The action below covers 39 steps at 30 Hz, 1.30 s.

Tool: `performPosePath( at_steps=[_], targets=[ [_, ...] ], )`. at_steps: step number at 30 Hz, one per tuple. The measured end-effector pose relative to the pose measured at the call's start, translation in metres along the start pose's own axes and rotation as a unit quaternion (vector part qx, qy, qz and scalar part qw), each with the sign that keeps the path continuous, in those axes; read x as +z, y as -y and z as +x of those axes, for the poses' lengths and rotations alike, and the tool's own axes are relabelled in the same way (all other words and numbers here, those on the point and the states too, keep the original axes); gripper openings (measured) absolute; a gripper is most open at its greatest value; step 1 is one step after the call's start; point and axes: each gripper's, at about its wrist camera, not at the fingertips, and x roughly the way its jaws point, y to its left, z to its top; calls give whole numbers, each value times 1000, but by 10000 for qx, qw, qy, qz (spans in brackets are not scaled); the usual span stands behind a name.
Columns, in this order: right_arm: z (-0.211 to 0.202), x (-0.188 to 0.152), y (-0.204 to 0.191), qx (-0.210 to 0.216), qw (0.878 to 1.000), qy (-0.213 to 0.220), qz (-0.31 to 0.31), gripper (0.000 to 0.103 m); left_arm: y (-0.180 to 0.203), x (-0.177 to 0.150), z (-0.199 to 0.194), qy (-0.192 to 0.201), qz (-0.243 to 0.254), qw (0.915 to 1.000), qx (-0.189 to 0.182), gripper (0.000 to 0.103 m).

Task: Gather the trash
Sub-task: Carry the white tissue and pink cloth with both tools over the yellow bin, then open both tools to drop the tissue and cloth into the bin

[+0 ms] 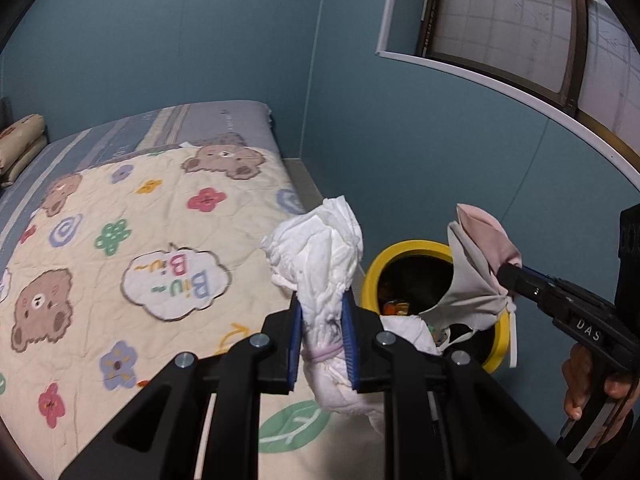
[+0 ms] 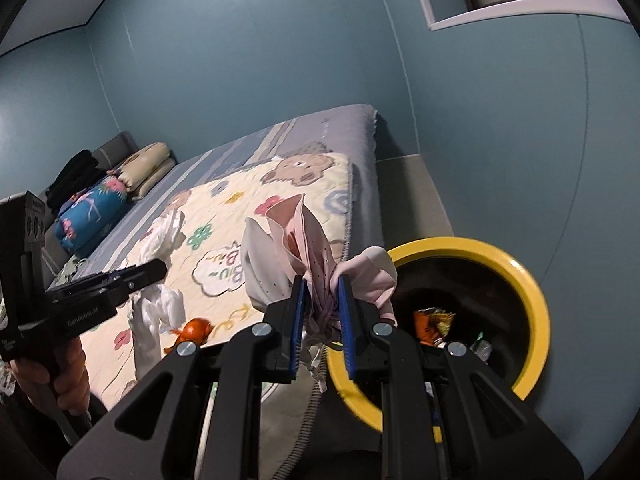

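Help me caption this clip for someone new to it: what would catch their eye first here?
Probably the yellow-rimmed trash bin by the blue wall at the bed's edge, already holding scraps. Right before it, each gripper is clamped on a piece of trash: the left gripper on a crumpled white diaper, the right gripper on a pink and grey face mask. Behind them spreads the cream bear-print quilt on the bed.

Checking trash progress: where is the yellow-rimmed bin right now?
The yellow-rimmed bin stands on the floor beside the bed's corner, against the blue wall; it is lower right in the right wrist view, just beyond the face mask.
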Motion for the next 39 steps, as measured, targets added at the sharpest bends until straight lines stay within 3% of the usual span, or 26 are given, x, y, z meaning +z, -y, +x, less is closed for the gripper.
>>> performPosePath(
  at_steps=[11,21,30,36,39],
  targets=[
    [3,15,55,-583,9976,94,369,16,44,12,52,-264,171,9993,-179,17],
    [33,11,108,-933,9922,-133,812,16,75,9,97,-478,267,9980,-327,17],
    [63,1,135,-1167,9880,-336,950,16,85,-4,141,-833,204,9957,-352,17],
    [85,0,141,-1208,9860,-481,1043,17,91,-9,150,-920,289,9947,-366,18],
    [90,2,143,-1239,9851,-515,1072,21,92,-9,149,-876,353,9951,-310,25]
  ],
)
